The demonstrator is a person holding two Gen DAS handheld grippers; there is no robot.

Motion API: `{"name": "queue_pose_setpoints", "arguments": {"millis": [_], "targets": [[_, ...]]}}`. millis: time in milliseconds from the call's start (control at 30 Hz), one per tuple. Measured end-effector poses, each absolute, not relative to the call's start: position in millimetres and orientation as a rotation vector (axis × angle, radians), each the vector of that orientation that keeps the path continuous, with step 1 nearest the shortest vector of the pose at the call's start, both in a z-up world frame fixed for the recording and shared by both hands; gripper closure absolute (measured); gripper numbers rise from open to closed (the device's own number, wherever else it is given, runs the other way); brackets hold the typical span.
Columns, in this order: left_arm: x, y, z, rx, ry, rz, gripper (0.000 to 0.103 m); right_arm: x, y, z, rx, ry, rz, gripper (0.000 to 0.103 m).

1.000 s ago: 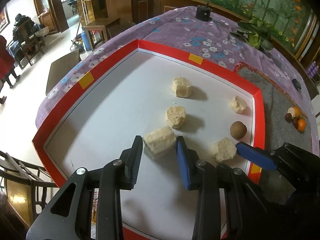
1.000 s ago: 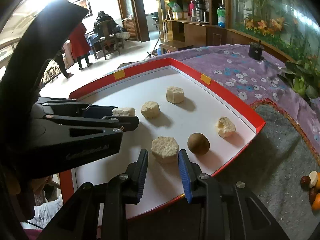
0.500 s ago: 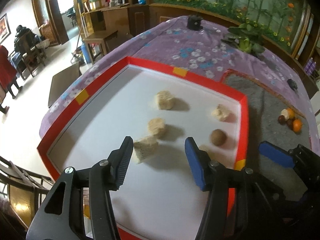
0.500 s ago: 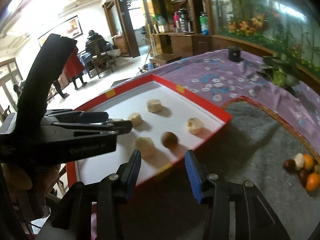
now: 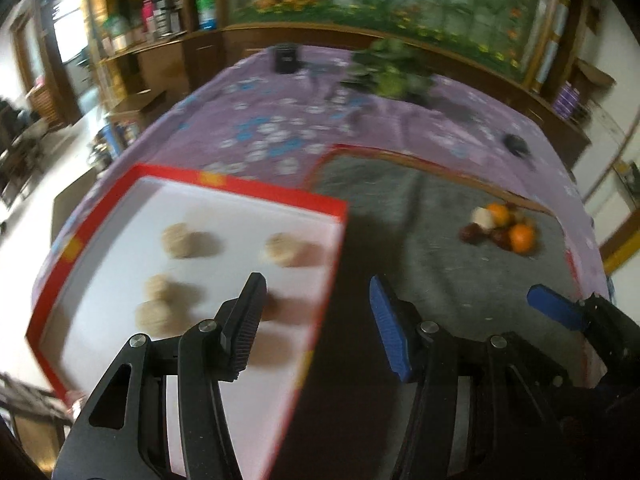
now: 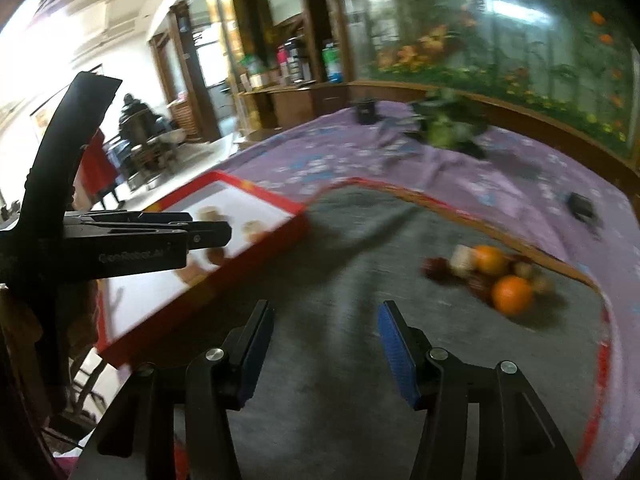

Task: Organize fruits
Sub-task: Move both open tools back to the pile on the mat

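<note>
We see the left tongs point(image 5: 316, 320) spread wide and empty, one finger over the red-edged tray point(image 5: 248, 190) at the left of the frame, the other over the grey mat point(image 5: 400, 208). The right tongs point(image 6: 326, 344) are likewise gaping, holding nothing, above that mat point(image 6: 340, 264). The pile of fruits point(image 5: 500, 228) sits on the mat at the right of the left wrist view, and right of centre in the right wrist view point(image 6: 488, 276): two oranges with some dark and pale pieces, touching one another. On the tray lie several pale lumps point(image 5: 178, 240), too blurred to count surely. The purple flowered cloth point(image 5: 280, 128) covers the worktop behind. Half a second ago both tongs looked mostly at the tray; now both views have swung toward the mat, and the fruit pile looms larger.
</note>
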State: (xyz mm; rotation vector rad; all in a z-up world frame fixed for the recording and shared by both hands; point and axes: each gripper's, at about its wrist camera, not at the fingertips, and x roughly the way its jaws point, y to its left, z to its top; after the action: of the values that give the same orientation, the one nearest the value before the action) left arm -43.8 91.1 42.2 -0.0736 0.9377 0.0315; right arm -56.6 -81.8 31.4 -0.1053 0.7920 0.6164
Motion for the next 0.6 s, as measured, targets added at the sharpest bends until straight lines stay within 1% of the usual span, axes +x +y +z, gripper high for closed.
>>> {"name": "queue_pose_setpoints", "arguments": {"millis": [200, 367, 600], "targets": [[-13.0, 40.2, 28.0, -0.037, 0.997, -0.104, 0.049, -48.0, -136.4, 25.0, -0.029, 0.798, 0.536, 0.050], [13.5, 2.0, 18.0, 0.030, 1.030, -0.191, 0.049, -45.3, -163.4, 24.0, -0.004, 0.782, 0.495, 0.050], [41.9, -25.5, 4.5, 0.129, 1.063, -0.298, 0.049, -37.5, -186.4, 19.0, 0.042, 0.782, 0.480, 0.050]]}}
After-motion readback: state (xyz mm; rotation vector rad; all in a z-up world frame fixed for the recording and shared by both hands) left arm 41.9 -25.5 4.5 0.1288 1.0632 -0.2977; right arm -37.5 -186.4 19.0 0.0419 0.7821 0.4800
